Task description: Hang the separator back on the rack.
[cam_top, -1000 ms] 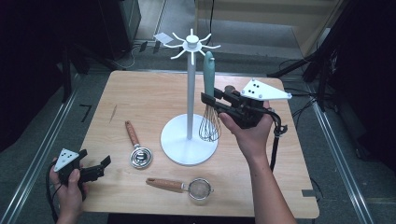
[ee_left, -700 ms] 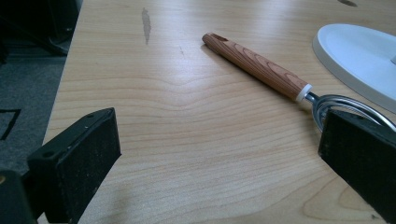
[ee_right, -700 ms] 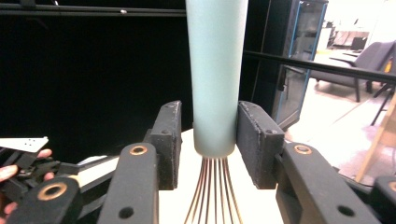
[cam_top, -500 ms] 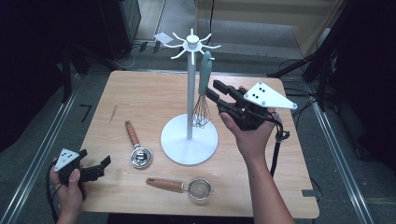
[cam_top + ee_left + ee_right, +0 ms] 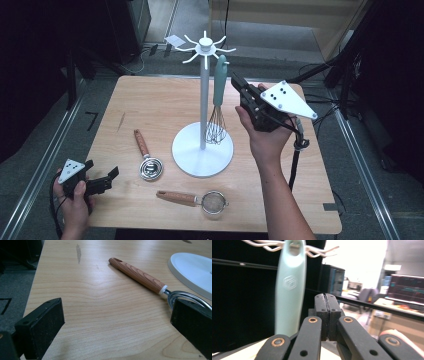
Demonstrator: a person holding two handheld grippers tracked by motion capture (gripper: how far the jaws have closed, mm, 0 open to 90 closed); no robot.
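Note:
A whisk with a pale green handle [image 5: 220, 75] hangs from a hook of the white utensil stand [image 5: 203, 110]; its wires dangle just above the stand's base. My right gripper [image 5: 236, 82] is level with the handle, just to its right and off it. Its jaws have just been closing and are now shut with nothing between them. In the right gripper view the shut gripper [image 5: 327, 312] sits right of the blurred whisk handle [image 5: 290, 290]. My left gripper [image 5: 102, 170] rests open at the table's front left corner. The left gripper [image 5: 117, 315] has only bare wood between its jaws.
A wooden-handled metal scoop [image 5: 145, 155] lies left of the stand's base, and the scoop [image 5: 137, 275] runs ahead of my left jaws. A wooden-handled strainer [image 5: 197, 200] lies near the front edge. The round stand base [image 5: 195, 270] takes the table's middle.
The right gripper raised the whisk from beside the pole up to a hook, let go of it, drew back to the right and shut. The left hand stayed still.

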